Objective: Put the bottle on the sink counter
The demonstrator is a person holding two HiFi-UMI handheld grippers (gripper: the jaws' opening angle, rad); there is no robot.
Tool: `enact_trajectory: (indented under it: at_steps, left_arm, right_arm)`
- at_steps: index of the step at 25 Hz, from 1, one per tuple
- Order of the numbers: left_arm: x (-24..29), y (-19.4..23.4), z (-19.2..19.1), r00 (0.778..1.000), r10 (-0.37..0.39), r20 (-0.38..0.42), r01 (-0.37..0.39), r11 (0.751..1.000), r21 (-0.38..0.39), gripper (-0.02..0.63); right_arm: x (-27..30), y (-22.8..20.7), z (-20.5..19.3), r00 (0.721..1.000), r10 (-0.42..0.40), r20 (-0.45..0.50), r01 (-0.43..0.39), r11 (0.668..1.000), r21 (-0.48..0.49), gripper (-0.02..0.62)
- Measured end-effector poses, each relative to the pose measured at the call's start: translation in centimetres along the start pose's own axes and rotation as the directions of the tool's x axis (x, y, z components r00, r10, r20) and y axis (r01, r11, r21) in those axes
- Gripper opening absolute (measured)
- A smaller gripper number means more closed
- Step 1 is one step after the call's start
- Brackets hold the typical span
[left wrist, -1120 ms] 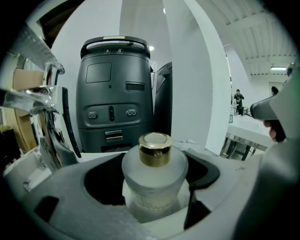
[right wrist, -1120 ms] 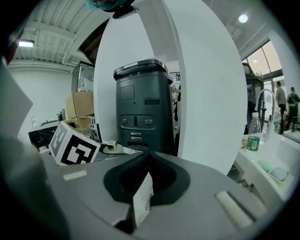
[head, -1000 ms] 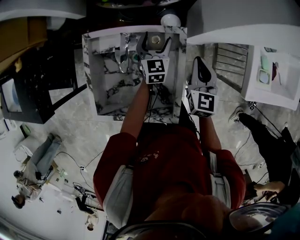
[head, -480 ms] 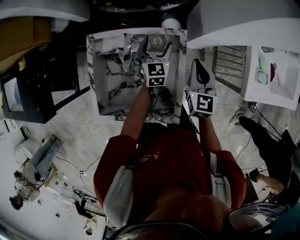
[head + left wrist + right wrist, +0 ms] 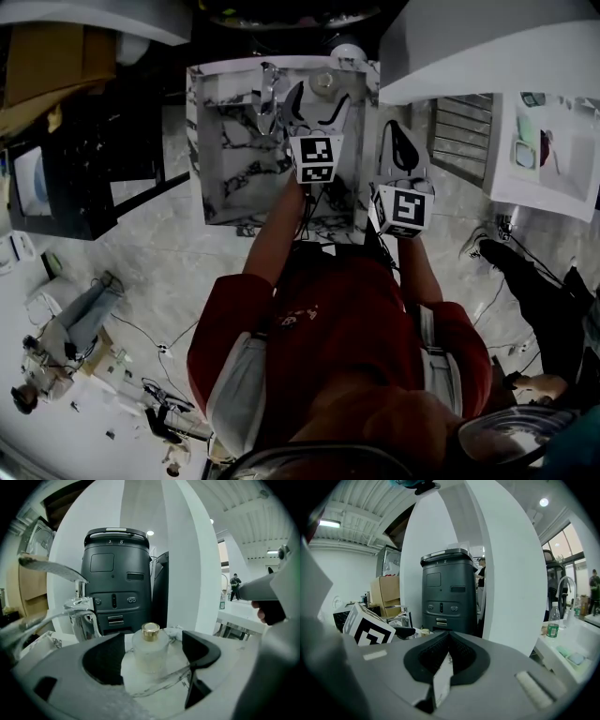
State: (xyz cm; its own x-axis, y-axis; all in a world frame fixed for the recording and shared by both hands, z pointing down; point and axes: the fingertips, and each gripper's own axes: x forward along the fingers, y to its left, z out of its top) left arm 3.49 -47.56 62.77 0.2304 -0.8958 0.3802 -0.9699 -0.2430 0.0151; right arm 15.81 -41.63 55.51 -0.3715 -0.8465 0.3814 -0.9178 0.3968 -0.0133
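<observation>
A small frosted glass bottle with a gold cap stands upright on the marble sink counter, just right of the chrome faucet. My left gripper is open, one jaw on each side of the bottle with gaps showing. In the head view the bottle sits at the counter's back right, at the tips of the left gripper. My right gripper hangs right of the counter, away from the bottle. Seen from its own camera, the right gripper is shut with nothing in it.
The basin lies left of the bottle, with the faucet at its back. A dark grey machine stands behind the counter. A metal rack and a white table are to the right. Cables lie on the floor.
The left gripper has drawn back a little toward the person, so the bottle now stands at its jaw tips instead of deep between them. The right gripper has barely moved.
</observation>
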Motion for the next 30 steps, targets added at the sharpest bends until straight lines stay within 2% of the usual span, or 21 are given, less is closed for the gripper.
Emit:
enact_trajectory:
  at_steps: [5,14,19,30]
  left_arm:
    - [-2.2,-0.6,1.0,1.0,-0.02,0.019,0.02,1.0,0.015,0.382]
    - [-7.2,-1.1,3.3,0.996,-0.05,0.071,0.049,0.999,0.02,0.377]
    - [-10.1,-1.3,4.6,0.992,-0.073,0.099,0.07,0.997,0.037,0.377]
    - [-17.0,0.7,6.9,0.982,-0.084,0.17,0.076,0.996,0.054,0.368]
  right_arm:
    - [-1.0,0.6,1.5,0.999,-0.008,0.048,0.008,1.0,-0.005,0.003]
    - [-3.7,2.9,3.0,0.997,-0.025,0.068,0.026,1.0,-0.005,0.003]
    - [-5.2,4.3,3.8,0.99,-0.028,0.14,0.029,1.0,-0.006,0.003]
    - [-8.1,8.6,6.0,0.979,-0.028,0.202,0.033,0.999,-0.022,0.003]
